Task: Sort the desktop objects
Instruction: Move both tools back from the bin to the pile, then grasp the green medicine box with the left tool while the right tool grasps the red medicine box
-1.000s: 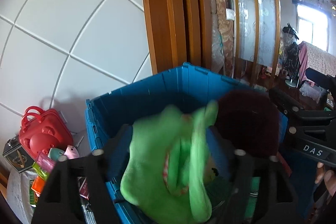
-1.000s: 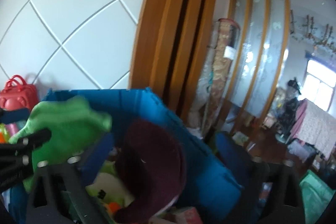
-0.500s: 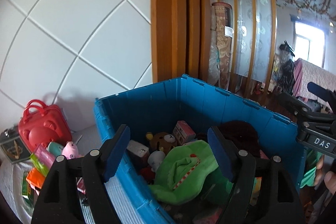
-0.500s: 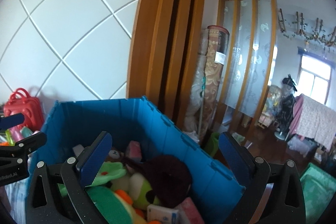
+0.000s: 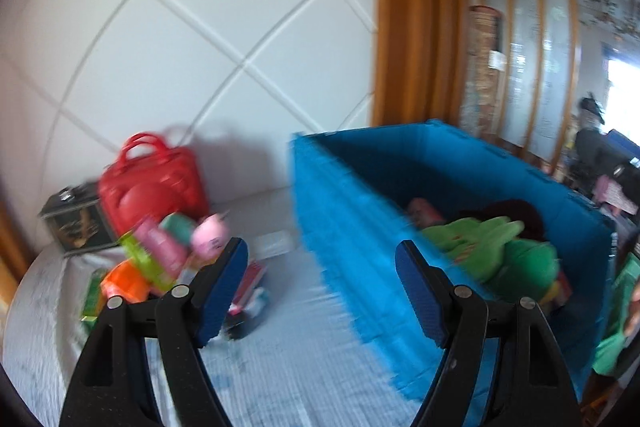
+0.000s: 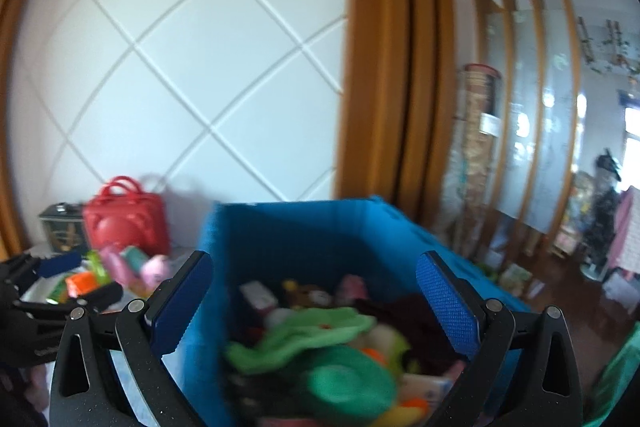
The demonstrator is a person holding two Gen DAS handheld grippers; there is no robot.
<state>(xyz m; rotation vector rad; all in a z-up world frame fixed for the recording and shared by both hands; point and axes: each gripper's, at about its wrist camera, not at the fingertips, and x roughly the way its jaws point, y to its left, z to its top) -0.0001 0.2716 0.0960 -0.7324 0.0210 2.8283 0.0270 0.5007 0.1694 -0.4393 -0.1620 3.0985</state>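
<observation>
From my left camera: red bag against the wall, well left of the blue bin. A blurred toy pile lies on the table below the bag. My left claw is spread, holding nothing, over the table beside the bin's near-left wall. The green plush lies inside the bin. My right claw is spread and empty above the bin's contents.
</observation>
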